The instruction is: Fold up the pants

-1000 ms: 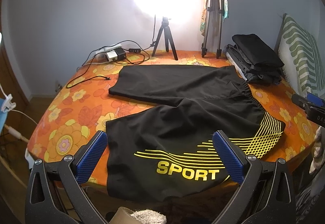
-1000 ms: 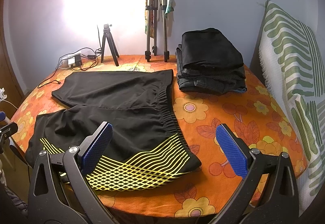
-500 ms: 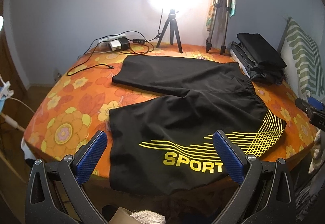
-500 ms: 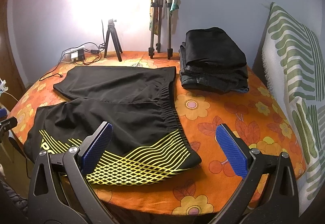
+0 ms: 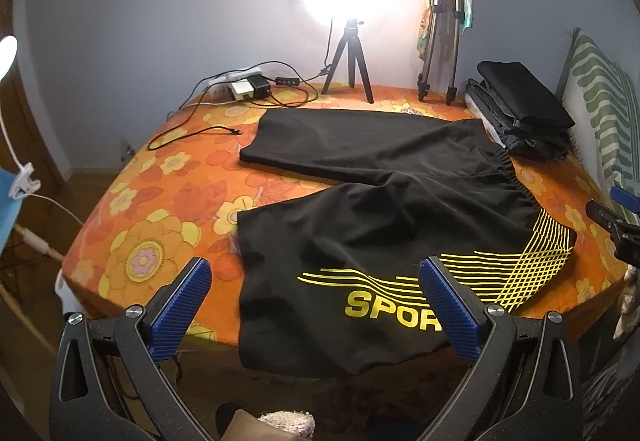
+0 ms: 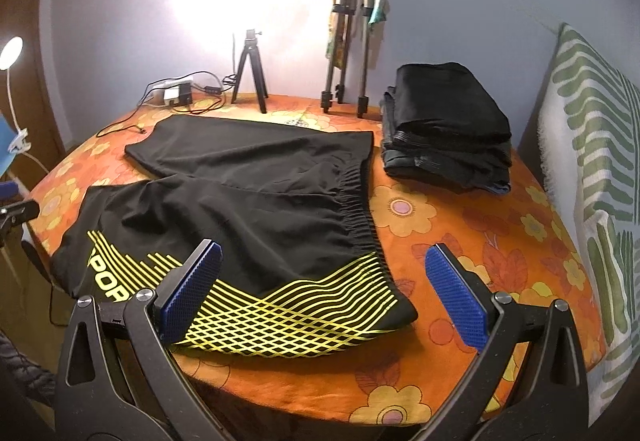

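A: The shorts (image 5: 384, 201) look like thin matt black cloth, smooth, with a gathered waistband and flat yellow print. The tablecloth (image 5: 168, 209) is matt flowered fabric.

B: Yeah. The gripper pads (image 6: 456, 297) are ribbed blue plastic on matt black plastic arms, and the tripod (image 6: 346, 21) looks like dull metal.

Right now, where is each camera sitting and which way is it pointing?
Left wrist: on the left gripper, open, facing the shorts at the SPORT leg hem.
Right wrist: on the right gripper, open, facing the waistband corner and the folded pile.
Shared: shorts, pile, floral tablecloth, small tripod.
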{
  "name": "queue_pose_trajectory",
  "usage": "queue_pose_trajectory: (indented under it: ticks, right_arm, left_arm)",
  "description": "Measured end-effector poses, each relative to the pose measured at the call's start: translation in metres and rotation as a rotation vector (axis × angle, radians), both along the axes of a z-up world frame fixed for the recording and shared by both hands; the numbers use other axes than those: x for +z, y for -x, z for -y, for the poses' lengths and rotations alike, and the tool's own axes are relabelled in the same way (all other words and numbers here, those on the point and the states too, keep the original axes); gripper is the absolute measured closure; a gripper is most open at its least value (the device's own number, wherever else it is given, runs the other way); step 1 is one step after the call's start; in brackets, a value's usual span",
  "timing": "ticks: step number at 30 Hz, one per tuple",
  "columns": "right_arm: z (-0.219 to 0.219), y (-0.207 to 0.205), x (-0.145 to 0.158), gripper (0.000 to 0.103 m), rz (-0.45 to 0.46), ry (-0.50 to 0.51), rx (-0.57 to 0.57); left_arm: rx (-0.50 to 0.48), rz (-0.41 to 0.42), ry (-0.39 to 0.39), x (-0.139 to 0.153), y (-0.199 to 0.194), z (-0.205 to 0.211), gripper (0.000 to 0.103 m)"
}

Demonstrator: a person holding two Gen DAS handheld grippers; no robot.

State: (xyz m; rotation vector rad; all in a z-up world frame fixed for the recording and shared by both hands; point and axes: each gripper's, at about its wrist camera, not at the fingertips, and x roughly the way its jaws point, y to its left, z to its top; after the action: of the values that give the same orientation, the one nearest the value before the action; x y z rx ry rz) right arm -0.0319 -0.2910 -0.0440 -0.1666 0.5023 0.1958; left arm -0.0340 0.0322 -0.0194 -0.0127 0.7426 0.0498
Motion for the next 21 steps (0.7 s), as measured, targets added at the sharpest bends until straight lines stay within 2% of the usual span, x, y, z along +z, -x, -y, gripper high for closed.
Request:
queue_pose_trajectory:
  ticks: [8,12,16,21]
  right_arm:
    - [-0.014,0.004,-0.008,0.000,0.003,0.034,0.061]
    - [-0.022,0.005,-0.011,0.000,-0.008,0.047,0.089]
    - [-0.036,0.008,-0.015,0.000,-0.039,0.052,0.156]
    - [-0.066,0.016,-0.028,0.009,-0.076,0.105,0.282]
  left_arm:
    - [0.007,-0.016,0.009,-0.006,0.003,-0.008,0.000]
    - [-0.002,-0.065,0.069,-0.015,0.000,-0.020,0.000]
    - [0.029,-0.093,0.078,-0.022,-0.001,-0.034,0.002]
    - [0.045,-0.107,0.066,-0.024,0.004,-0.048,0.008]
